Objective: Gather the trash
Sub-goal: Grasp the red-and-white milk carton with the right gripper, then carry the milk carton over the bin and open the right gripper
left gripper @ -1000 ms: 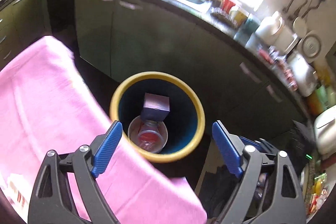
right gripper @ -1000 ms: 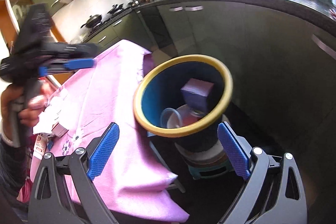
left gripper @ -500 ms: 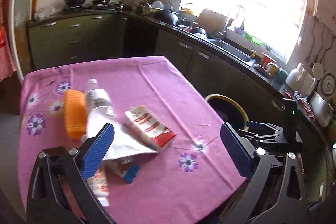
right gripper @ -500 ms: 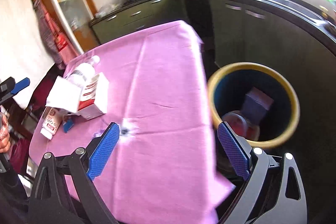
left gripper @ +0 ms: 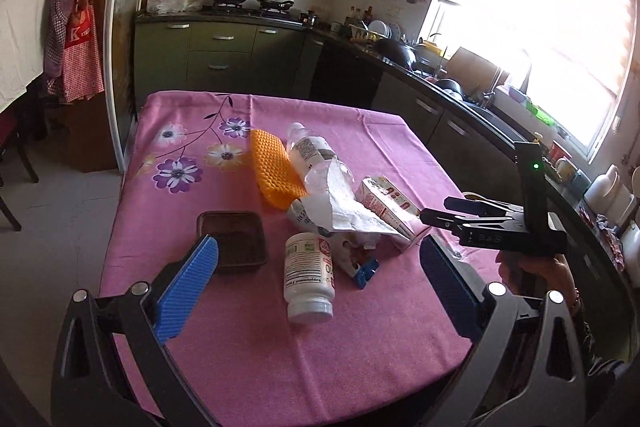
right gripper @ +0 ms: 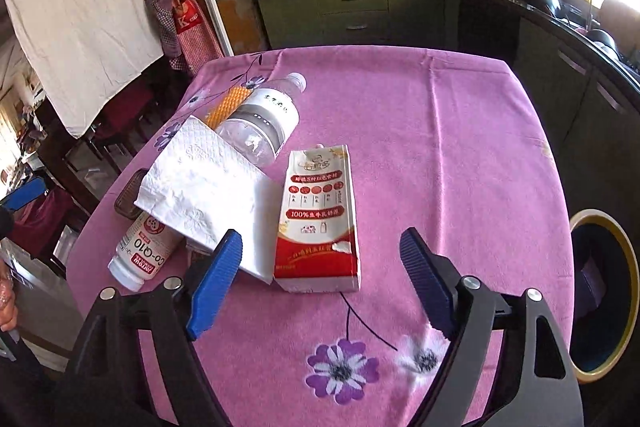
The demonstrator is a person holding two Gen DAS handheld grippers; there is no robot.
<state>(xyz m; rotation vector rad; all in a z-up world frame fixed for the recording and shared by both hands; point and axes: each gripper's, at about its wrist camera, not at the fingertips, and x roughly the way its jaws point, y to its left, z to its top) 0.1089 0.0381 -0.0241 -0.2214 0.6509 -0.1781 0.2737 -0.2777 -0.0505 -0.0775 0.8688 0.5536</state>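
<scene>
Co-Q10 bottle (right gripper: pixel 141 254) half hidden under tissue (right gripper: pixel 208 187); carton (right gripper: pixel 317 223) reading "100%". Left gripper (left gripper: pixel 318 285) wide, empty; right gripper (right gripper: pixel 320 287) closing on nothing.

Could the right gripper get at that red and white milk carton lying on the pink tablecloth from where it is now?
Probably yes. The milk carton lies flat just ahead of the right gripper, whose closing jaws hold nothing. Only the paper towel touches its left side.

The left gripper (left gripper: pixel 316 283) hangs wide open and empty over the pink tabletop (left gripper: pixel 384 327). Between its fingers lies a white pill bottle (left gripper: pixel 308 277); a brown tray (left gripper: pixel 234 237) sits beside it.
</scene>
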